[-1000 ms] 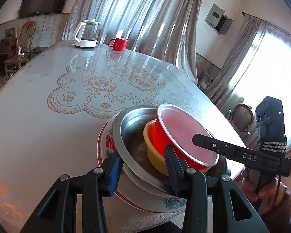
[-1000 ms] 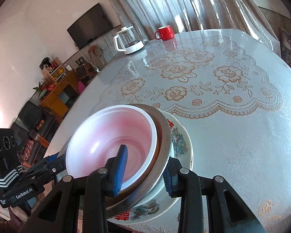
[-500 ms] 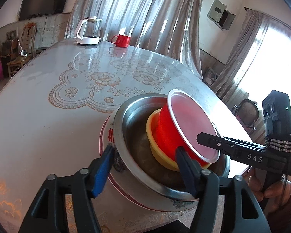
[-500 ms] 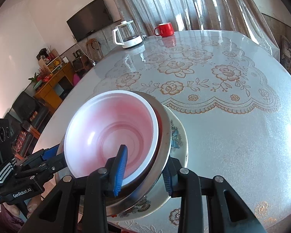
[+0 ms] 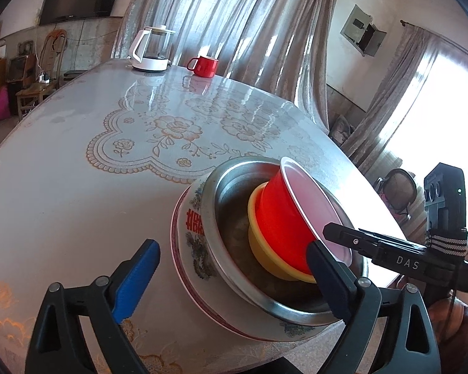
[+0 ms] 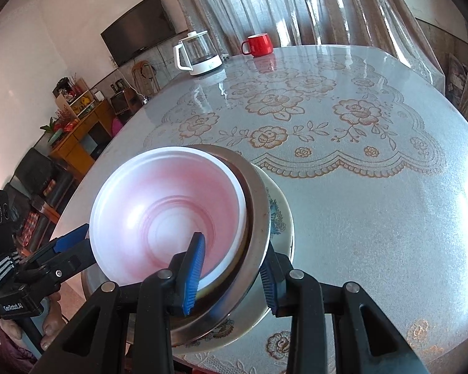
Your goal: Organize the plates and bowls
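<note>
A stack stands tilted at the table's near edge: a patterned china plate [image 5: 192, 221] at the bottom, a steel bowl [image 5: 231, 187] in it, then a yellow bowl [image 5: 259, 246], then a red bowl with a white inside [image 5: 280, 215]. My right gripper [image 6: 232, 275] is shut on the rims of the steel bowl [image 6: 255, 218] and the plate [image 6: 282, 215], beside the red bowl [image 6: 168, 215]. My left gripper [image 5: 234, 272] is open, its jaws wide apart and off the stack's near rim.
A glass kettle on a white base [image 5: 151, 50] and a red mug [image 5: 204, 65] stand at the table's far edge. The lace-patterned tablecloth [image 5: 171, 131] covers the middle. The stack overhangs the table's near edge.
My left gripper let go of the stack's rim, opened wide and drew back. My right gripper kept its hold and the stack tilted more towards the left.
</note>
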